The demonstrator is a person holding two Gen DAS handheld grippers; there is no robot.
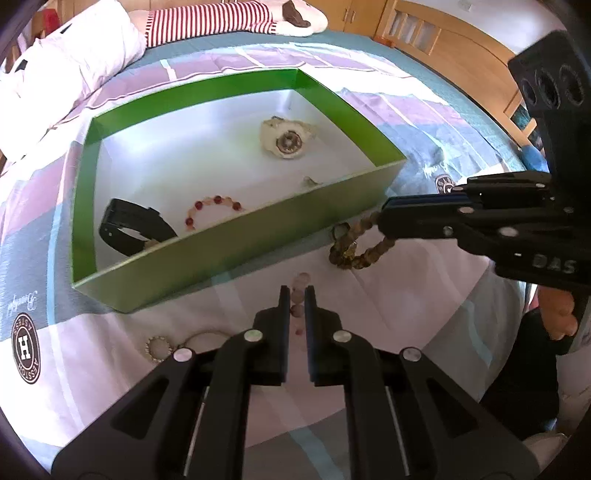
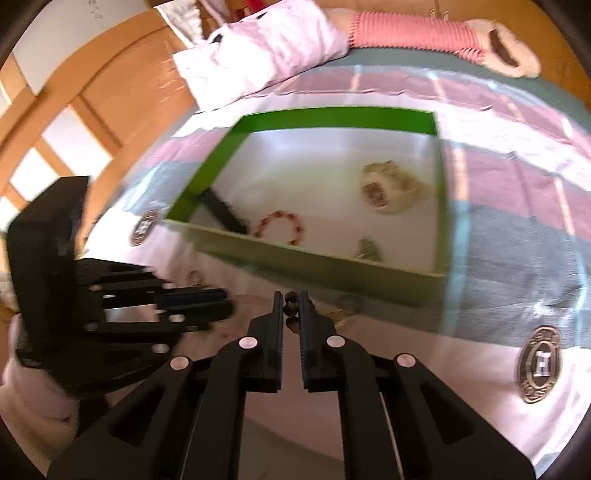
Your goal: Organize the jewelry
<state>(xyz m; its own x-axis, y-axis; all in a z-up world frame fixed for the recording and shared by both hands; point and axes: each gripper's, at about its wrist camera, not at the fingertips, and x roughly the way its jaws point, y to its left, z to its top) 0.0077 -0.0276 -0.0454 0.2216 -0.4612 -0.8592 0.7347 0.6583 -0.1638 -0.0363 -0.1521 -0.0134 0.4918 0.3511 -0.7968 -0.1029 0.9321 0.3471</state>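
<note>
Brown-beaded bracelet [image 1: 364,249] hangs clamped in right claw [image 1: 380,218]; left claw [image 1: 296,291] pinches pale pink beads [image 1: 300,291].

At the top left of my left view I see a plump white pillow [image 1: 70,48]. Beside it, top centre, lies a red-and-white striped plush toy [image 1: 210,18]. A wooden slatted bed frame [image 1: 461,44] curves along the upper right.
</note>
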